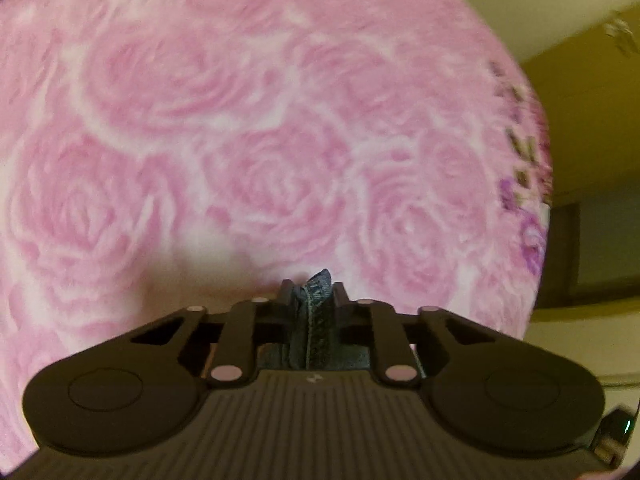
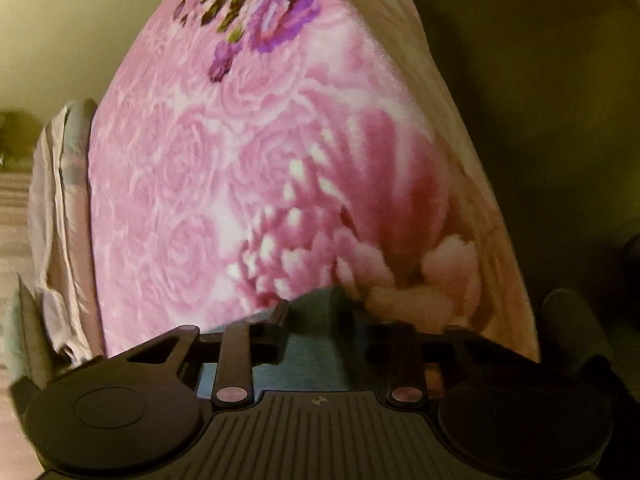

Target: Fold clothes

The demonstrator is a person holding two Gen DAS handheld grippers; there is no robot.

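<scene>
The left gripper [image 1: 311, 294] is nearly shut and pinches a thick seam of the jeans [image 1: 316, 312] right between its tips. The seam sticks up a little past the tips. The right gripper [image 2: 320, 312] is narrow too, and a fold of the same blue cloth fills the gap between its fingers, so it seems to hold the jeans as well. Just past both tools lies the pink blanket [image 1: 248, 128] with big roses on it. It spreads out ahead and fills most of both views. This looks like the grab step: both tools have a hold of the jeans at two spots. Next, the hands likely need to lift together and keep the cloth tight, then bring one edge over to meet the other. Most of the jeans are hidden under the tools, so I cannot tell which part each one holds. Far to the left of the right tool is a pale sheet [image 2: 56, 216], blurry and cut off.
</scene>
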